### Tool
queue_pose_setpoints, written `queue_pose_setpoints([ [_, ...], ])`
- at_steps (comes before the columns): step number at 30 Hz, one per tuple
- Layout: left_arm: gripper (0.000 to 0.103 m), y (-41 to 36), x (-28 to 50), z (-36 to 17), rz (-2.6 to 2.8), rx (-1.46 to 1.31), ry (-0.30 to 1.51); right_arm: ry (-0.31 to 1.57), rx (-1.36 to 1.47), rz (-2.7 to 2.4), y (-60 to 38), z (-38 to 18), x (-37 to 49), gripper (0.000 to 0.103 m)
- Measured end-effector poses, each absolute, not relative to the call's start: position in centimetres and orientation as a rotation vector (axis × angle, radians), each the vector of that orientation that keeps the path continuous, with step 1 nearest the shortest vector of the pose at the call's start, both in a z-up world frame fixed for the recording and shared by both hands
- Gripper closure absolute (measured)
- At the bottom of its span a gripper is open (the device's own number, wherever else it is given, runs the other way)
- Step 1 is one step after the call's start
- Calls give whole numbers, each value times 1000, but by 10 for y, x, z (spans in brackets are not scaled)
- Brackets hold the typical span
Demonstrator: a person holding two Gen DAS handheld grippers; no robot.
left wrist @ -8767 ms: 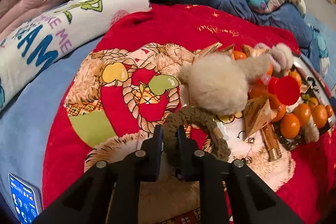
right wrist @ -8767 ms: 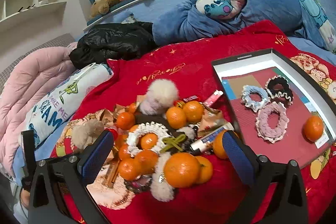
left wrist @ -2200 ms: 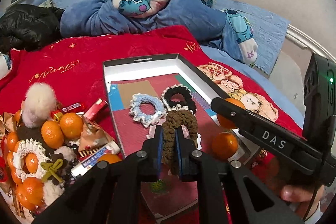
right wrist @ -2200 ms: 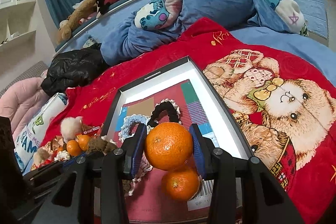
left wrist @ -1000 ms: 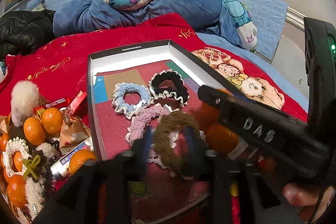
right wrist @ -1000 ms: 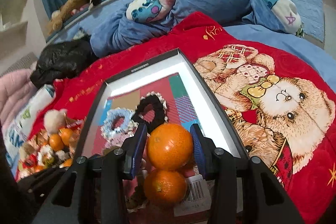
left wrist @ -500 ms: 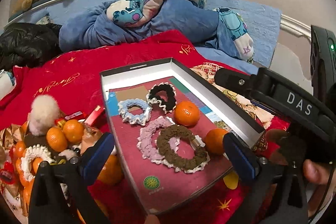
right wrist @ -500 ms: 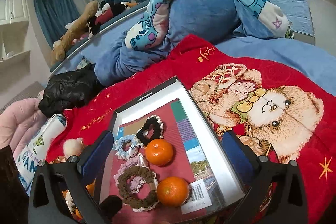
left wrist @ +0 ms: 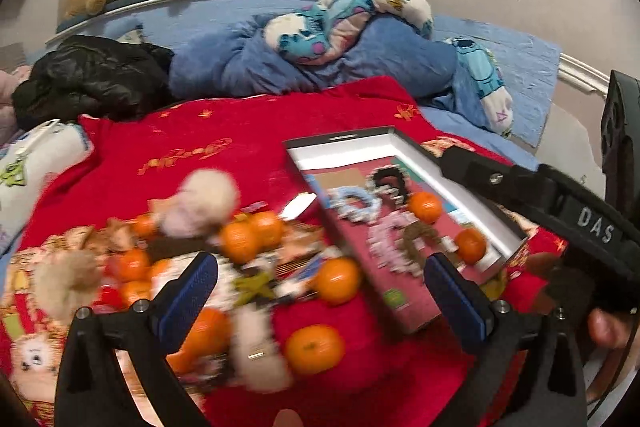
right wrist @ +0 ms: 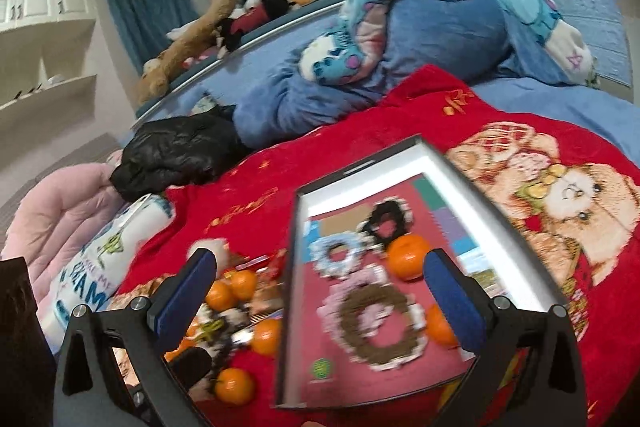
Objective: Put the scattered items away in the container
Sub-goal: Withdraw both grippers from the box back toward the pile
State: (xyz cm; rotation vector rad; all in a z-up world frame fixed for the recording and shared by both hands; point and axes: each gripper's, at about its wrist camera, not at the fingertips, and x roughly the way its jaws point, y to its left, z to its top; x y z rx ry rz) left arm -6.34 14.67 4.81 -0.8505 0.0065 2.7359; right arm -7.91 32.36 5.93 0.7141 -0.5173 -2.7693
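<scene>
Grippers, left (left wrist: pixel 320 269) and right (right wrist: pixel 320 267), both wide open, empty; loose oranges (left wrist: pixel 338 279) nearest left, beside box (left wrist: pixel 344 141) left edge.

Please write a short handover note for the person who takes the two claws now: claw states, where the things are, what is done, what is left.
Left claw: open, empty, above the pile.
Right claw: open, empty, over the shallow black-rimmed box.
In the box: brown knitted scrunchie, pink, pale blue and black scrunchies, two oranges.
Left on the red blanket: loose oranges, fluffy pompoms, small wrappers.
</scene>
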Motion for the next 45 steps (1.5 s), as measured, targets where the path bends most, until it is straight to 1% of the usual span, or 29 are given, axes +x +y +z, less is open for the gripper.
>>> queue_pose_setpoints([
  [6, 0, 81, -47, 45, 2792, -872, 11, -490, 716, -2751, 289, 58, -69, 0],
  [9, 0, 54, -39, 39, 2819, -901, 43, -434, 715, -2731, 271, 57, -63, 0],
  [13, 0, 26, -36, 21, 2796, -975, 10, -364, 713, -2709, 248, 53, -53, 0],
  [22, 0, 29, -42, -3, 2780, -1032, 81, -222, 804, -2726, 217, 32, -52, 0],
  [25, 0, 32, -49, -14, 2790, -1064, 123, -228, 830, -2713, 216, 30, -53, 0],
  [31, 3, 26, -65, -31, 2780, -1168, 73, -235, 822, -2712, 220, 34, -53, 0],
  [36, 13, 18, -64, -36, 2773, -1207, 41, -259, 855, -2696, 225, 32, -54, 0],
  [37, 19, 16, -64, -37, 2758, -1216, 28, -252, 857, -2699, 226, 32, -54, 0],
  [38, 28, 15, -64, -39, 2738, -1225, 14, -243, 856, -2702, 226, 32, -53, 0],
  [44, 51, 13, -66, -46, 2655, -1245, -57, -248, 870, -2656, 223, 32, -52, 0],
  [45, 52, 13, -66, -45, 2652, -1245, -58, -252, 871, -2650, 223, 32, -52, 0],
])
